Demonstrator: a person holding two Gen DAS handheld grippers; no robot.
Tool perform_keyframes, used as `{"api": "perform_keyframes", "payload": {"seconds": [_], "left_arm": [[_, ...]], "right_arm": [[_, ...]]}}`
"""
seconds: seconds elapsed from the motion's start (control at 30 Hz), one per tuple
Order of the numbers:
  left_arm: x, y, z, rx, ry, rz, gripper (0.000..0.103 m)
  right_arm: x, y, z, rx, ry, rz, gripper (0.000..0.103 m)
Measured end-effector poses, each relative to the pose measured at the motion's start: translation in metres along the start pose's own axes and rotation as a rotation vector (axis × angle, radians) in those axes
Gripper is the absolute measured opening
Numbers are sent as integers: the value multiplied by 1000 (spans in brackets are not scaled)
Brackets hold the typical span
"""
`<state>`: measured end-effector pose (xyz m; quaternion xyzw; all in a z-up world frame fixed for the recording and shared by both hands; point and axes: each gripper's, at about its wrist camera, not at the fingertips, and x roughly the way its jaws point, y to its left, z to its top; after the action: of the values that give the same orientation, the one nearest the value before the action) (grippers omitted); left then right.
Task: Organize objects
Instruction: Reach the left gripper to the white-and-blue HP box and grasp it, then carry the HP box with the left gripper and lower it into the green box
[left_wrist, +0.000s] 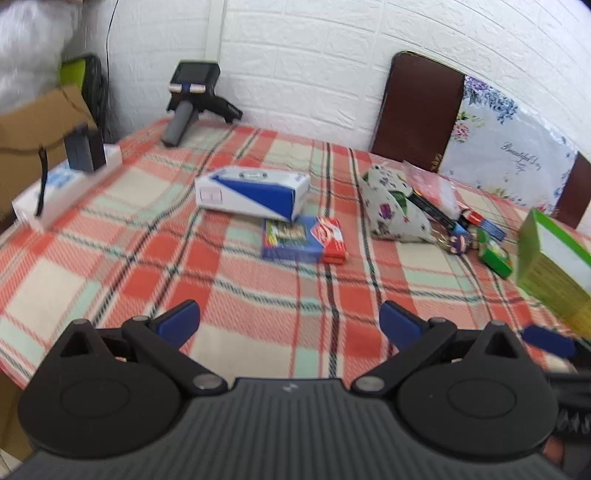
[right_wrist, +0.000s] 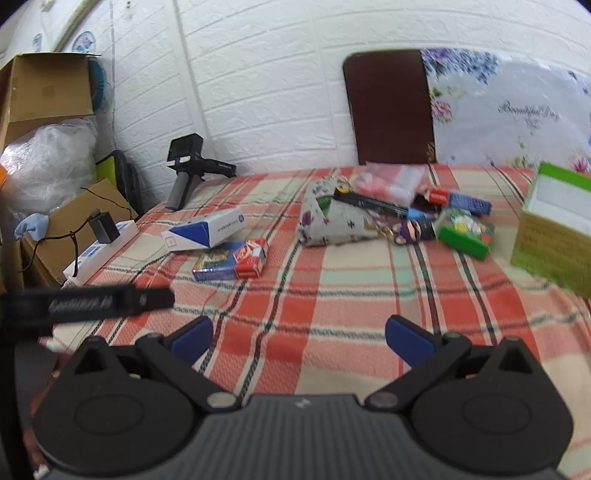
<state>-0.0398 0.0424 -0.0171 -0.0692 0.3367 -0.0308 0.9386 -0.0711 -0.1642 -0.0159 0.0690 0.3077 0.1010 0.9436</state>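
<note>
A brown chair back (left_wrist: 417, 110) stands against the white brick wall (left_wrist: 314, 55)

Left claw (left_wrist: 289, 320): jaws spread wide, nothing btwn blue pads, tilted down over near edge of counter (left_wrist: 258, 295). Right claw (right_wrist: 299, 334): same, wide apart, empty, angled down over counter, just right of left claw.

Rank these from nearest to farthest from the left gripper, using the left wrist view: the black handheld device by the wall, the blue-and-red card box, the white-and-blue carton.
Measured from the left gripper:
1. Blue-and-red card box, mid-table, just ahead of the open jaws.
2. White-and-blue carton, directly behind the card box, slightly left.
3. Black handheld device, at the table's far left edge against the wall.
</note>
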Motion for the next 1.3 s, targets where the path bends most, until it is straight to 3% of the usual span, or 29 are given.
{"api": "perform_keyframes", "payload": {"seconds": [0.17,0.23,0.37,0.4,0.47,0.57,0.67,0.73,0.83,0.93,0.97,1.1,1.3], "left_arm": [[5,18,1,-20,95,-144,103],[14,28,7,-41,121,-152,103],[22,53,40,35,-43,-13,103],[26,61,52,50,-67,-20,103],[41,83,77,61,-90,-111,103],[69,110,105,13,-138,-203,103],[107,120,119,-40,-102,-216,102],[125,124,122,-72,-73,-281,101],[147,119,123,-65,-24,-320,100],[166,118,118,-61,46,-323,85],[171,120,116,-65,73,-342,72],[153,114,112,-68,34,-317,73],[90,63,113,17,-87,-341,73]], "right_arm": [[13,-5,20,-46,-54,-11,103],[27,-2,25,-78,-36,2,103],[59,18,37,-188,0,82,101],[68,24,42,-210,2,110,101],[89,33,53,-230,7,175,101],[123,49,66,-264,-8,225,102],[159,64,77,-266,24,255,103],[179,72,82,-257,55,270,103],[207,85,83,-294,98,254,103],[227,89,82,-284,130,254,103],[229,91,80,-296,124,259,102],[220,93,77,-320,99,262,101],[147,71,73,-349,-83,216,101]]}}
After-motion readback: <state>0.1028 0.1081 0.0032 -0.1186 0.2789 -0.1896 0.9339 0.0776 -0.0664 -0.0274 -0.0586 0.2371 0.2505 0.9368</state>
